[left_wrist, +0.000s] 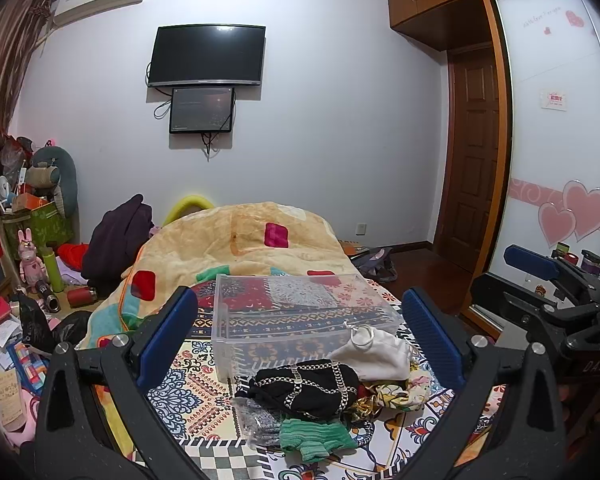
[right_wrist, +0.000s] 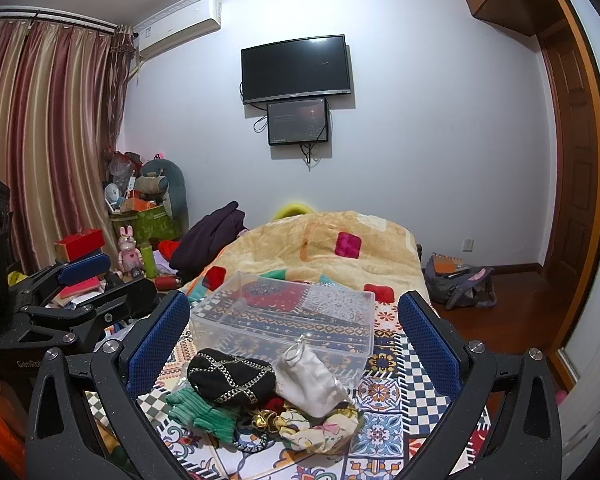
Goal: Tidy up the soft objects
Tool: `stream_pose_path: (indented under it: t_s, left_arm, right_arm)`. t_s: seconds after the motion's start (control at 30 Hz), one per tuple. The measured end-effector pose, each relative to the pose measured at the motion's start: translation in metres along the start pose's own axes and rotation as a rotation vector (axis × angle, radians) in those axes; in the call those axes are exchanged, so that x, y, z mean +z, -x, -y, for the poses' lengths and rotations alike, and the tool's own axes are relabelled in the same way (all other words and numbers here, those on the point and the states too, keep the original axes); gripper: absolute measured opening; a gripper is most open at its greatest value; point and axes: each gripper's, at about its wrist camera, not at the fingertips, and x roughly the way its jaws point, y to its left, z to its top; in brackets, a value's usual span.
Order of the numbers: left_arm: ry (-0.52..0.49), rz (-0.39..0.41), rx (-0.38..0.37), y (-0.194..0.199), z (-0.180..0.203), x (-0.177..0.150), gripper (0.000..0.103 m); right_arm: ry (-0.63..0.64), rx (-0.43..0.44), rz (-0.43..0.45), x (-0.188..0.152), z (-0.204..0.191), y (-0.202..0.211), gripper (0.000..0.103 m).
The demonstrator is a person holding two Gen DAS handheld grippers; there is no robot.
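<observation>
A pile of soft items lies on the patterned bedspread (left_wrist: 188, 392): a black cloth with a chain pattern (left_wrist: 304, 386) (right_wrist: 230, 376), a white drawstring pouch (left_wrist: 374, 354) (right_wrist: 312, 378), a green knit piece (left_wrist: 314, 438) (right_wrist: 198, 408), a grey sparkly item in clear plastic (left_wrist: 258, 420) and a floral fabric (left_wrist: 404, 392) (right_wrist: 320, 430). A clear plastic bin (left_wrist: 296, 316) (right_wrist: 284, 316) stands empty just behind the pile. My left gripper (left_wrist: 300, 336) is open and empty above the pile. My right gripper (right_wrist: 296, 344) is open and empty, also over the pile.
A beige quilt (left_wrist: 236, 240) is bunched at the far end of the bed. Clutter, boxes and toys fill the floor at the left (left_wrist: 32, 248). A bag (right_wrist: 460, 284) lies on the wooden floor at the right. The right gripper shows in the left wrist view (left_wrist: 540, 276).
</observation>
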Motion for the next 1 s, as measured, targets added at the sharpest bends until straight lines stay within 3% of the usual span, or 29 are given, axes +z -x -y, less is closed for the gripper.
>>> stream_pose_path:
  t_s: [0.3, 0.6, 0.67, 1.0]
  left_arm:
    - [-0.010, -0.028, -0.020, -0.004, 0.000, -0.003, 0.103]
    - [0.025, -0.178, -0.066, -0.044, -0.019, -0.029, 0.102]
    - [0.031, -0.215, -0.070, -0.053, -0.022, -0.038, 0.091]
    - [0.097, -0.375, -0.085, -0.109, -0.039, -0.077, 0.066]
  right_arm:
    - [-0.015, 0.006, -0.026, -0.002, 0.005, -0.004, 0.103]
    - [-0.075, 0.013, -0.166, -0.017, 0.029, -0.034, 0.103]
    - [-0.093, 0.017, -0.213, -0.025, 0.035, -0.046, 0.103]
    - [-0.112, 0.055, -0.381, -0.057, 0.043, -0.085, 0.085]
